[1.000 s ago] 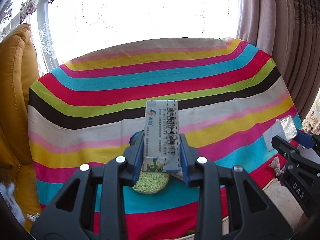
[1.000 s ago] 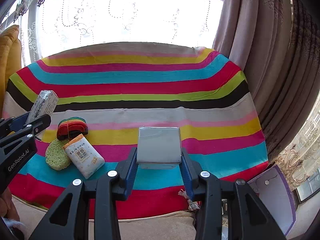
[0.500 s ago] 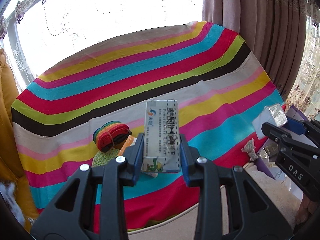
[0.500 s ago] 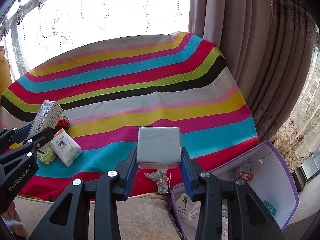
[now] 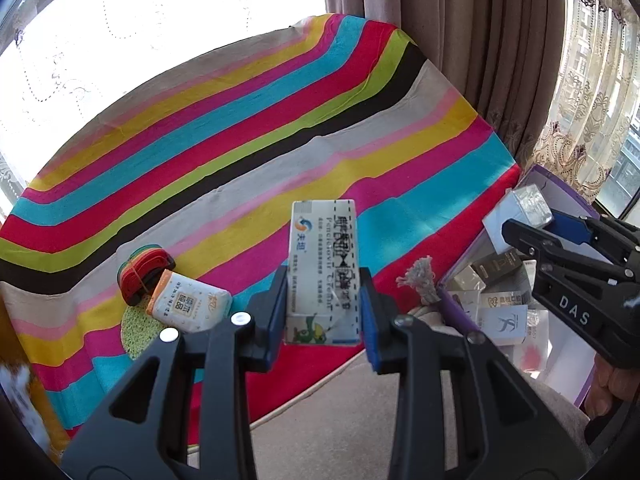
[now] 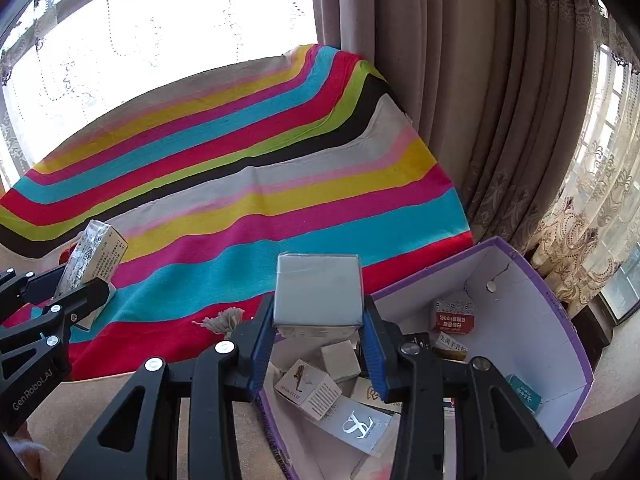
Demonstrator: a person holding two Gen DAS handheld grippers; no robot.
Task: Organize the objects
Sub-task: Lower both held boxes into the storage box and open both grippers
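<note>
While the striped cloth (image 5: 248,152) is spread across most of both views, from the upper left down toward the lower centre, a purple box (image 6: 560,304) with white inner walls is seen open at the lower right of the right wrist view, just beyond the cloth's red edge. Small cartons are piled inside it, among them a red-and-white one (image 6: 452,316) against the far wall and a teal one (image 6: 522,390) near the right wall. At the centre of the left wrist view, a tall cream medicine carton (image 5: 325,272) is held upright, pinched between the blue pads of the left gripper (image 5: 325,316). At the centre of the right wrist view, a grey foil-wrapped block (image 6: 318,288) is clamped by the right gripper (image 6: 318,344) above the near left part of the box. At the lower left of the left wrist view, a white-and-orange packet (image 5: 188,304) is seen lying partly on a green round sponge (image 5: 138,328), with a rainbow-coloured bundle (image 5: 144,272) touching its upper end. A frayed tassel (image 5: 420,280) is seen at the cloth's edge, right of centre.
</note>
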